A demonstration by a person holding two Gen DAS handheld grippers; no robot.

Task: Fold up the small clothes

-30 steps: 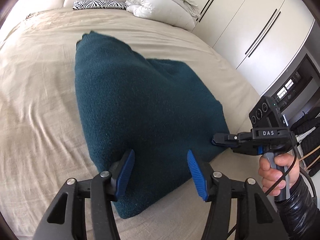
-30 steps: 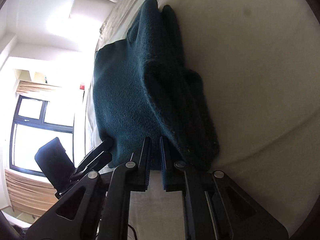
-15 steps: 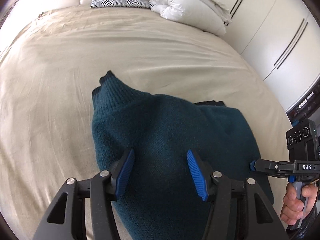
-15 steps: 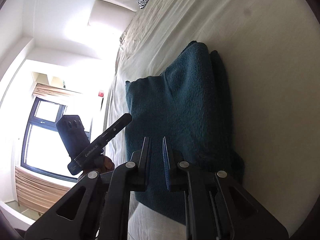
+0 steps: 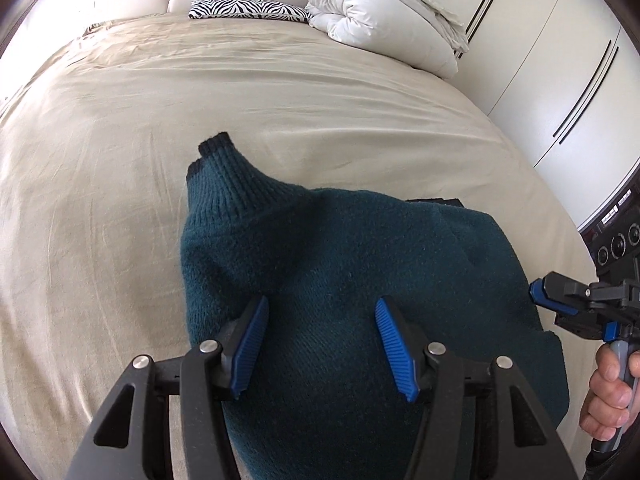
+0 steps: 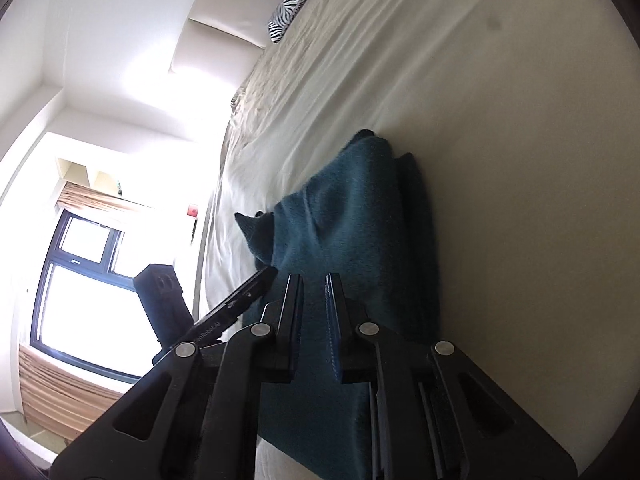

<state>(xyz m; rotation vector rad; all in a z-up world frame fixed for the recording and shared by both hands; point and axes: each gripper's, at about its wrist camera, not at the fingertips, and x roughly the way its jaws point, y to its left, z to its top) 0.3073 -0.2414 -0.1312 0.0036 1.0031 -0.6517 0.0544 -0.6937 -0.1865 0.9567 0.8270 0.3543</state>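
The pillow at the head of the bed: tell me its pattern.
Black-and-white zebra stripes on the pillow; clearest in the left wrist view.

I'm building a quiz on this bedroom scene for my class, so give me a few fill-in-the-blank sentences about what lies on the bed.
1. The knitted sweater on the beige bed sheet is dark ____.
2. The flat pillow by the headboard has a ____ pattern.
3. The bundled duvet beside the pillow is ____.
4. The pads of the left gripper are ____.

Missing words: teal; zebra; white; blue
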